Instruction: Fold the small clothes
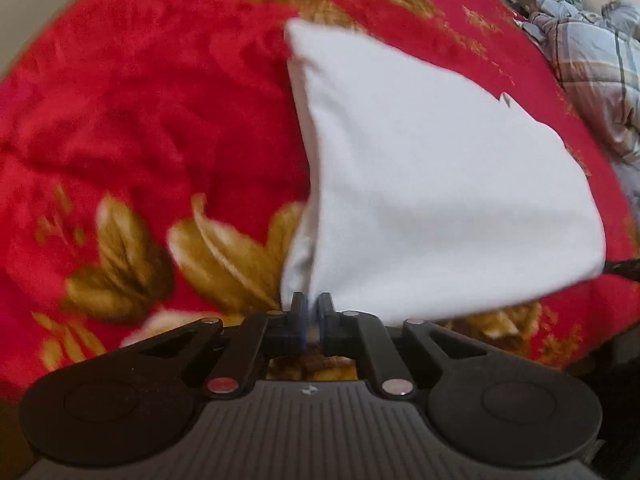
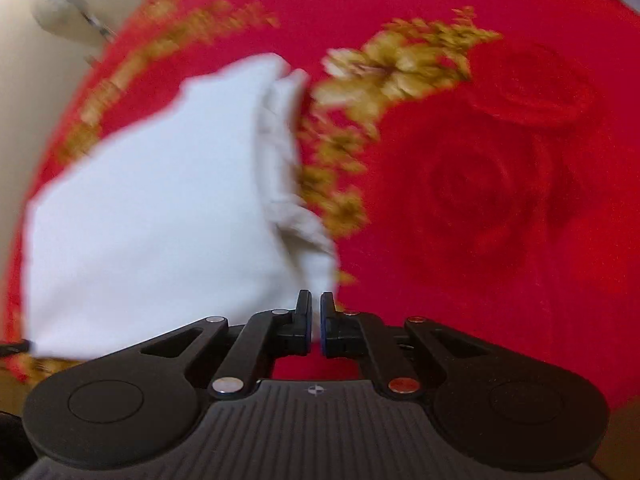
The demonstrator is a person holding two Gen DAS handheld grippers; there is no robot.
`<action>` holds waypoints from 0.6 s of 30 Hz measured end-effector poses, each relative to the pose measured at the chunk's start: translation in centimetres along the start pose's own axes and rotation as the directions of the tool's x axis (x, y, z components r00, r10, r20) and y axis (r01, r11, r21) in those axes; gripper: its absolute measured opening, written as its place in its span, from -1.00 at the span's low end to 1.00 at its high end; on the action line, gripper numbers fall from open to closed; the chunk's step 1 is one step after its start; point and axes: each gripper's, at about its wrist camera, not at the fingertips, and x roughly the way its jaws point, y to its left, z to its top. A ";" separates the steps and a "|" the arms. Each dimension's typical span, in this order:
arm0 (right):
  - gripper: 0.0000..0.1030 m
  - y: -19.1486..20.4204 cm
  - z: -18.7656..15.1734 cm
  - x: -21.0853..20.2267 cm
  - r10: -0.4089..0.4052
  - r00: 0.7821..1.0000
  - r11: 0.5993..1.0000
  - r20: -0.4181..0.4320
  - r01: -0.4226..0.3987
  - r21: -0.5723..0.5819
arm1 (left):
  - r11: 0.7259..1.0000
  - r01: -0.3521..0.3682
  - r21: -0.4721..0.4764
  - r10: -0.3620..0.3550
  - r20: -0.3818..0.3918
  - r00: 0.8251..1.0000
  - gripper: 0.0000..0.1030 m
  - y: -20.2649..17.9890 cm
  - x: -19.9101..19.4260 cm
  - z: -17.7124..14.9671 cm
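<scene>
Left gripper: black two-finger tongs pinched tight on one corner of the white cloth garment, fabric caught between the blue pads.
Right gripper: fingers drawn close together on the garment's other near corner; a thin strip of white shows between the pads.
Garment: plain white, soft fabric, stretched between the two grippers and raised above the red plush blanket with gold flower print; its far end reaches toward the blanket's far edge, and whether it touches there is unclear through the blur.
Garment edge: a bunched, ruffled hem shows in the right wrist view.
Blanket's right edge: a rumpled blue-and-beige plaid quilt lies beyond it.
</scene>
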 end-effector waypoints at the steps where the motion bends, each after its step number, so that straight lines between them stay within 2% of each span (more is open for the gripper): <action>1: -0.85 0.3 0.0 -0.5 -0.026 0.999 0.999 0.036 0.027 -0.017 | 1.000 -0.010 0.015 0.009 0.059 0.998 -0.74 -0.5 -0.9 0.2; 2: -0.85 0.6 0.2 -1.4 -0.028 0.995 0.999 0.093 0.032 -0.037 | 1.000 0.000 0.031 -0.003 0.115 0.993 -0.57 -0.9 -1.8 0.4; 4: -0.85 1.5 0.6 -3.5 0.037 0.973 0.997 0.227 -0.019 -0.077 | 0.995 0.083 0.050 -0.091 0.180 0.979 -0.52 -1.6 -2.8 0.8; 6: -0.84 2.3 0.7 -4.4 0.125 0.950 0.989 0.287 -0.095 -0.115 | 0.986 0.156 0.053 -0.163 0.155 0.974 -0.52 -2.3 -2.1 1.1; 8: -0.83 3.0 0.8 -3.7 0.187 0.943 0.979 0.275 -0.155 -0.134 | 0.988 0.146 0.053 -0.150 0.081 0.985 -0.52 -2.8 -0.3 1.1; 9: -0.80 3.5 0.8 -2.8 0.199 0.948 0.975 0.248 -0.167 -0.145 | 0.992 0.114 0.058 -0.115 0.024 0.993 -0.52 -3.1 0.9 1.0; 11: -0.70 4.1 1.0 -0.8 0.139 0.972 0.979 0.188 -0.107 -0.171 | 0.996 0.046 0.082 -0.039 -0.084 0.996 -0.53 -3.3 3.2 0.7; 12: -0.70 4.3 0.8 0.5 0.076 0.987 0.981 0.140 -0.048 -0.189 | 0.995 0.051 0.080 -0.044 -0.083 0.996 -0.52 -3.1 3.2 0.7; 14: -0.63 4.0 0.6 2.5 -0.045 0.997 0.980 0.061 0.056 -0.193 | 0.995 0.096 0.035 -0.095 -0.036 0.995 -0.44 -2.4 2.1 1.4; 16: -0.60 3.9 0.8 1.9 -0.050 0.995 0.980 0.086 0.066 -0.190 | 0.990 0.133 -0.038 -0.131 0.040 0.991 -0.28 -0.7 0.6 1.8; 18: -0.58 4.4 0.9 0.1 -0.020 0.988 0.977 0.152 0.052 -0.205 | 0.983 0.137 -0.125 -0.127 0.086 0.988 -0.04 1.2 -0.1 2.0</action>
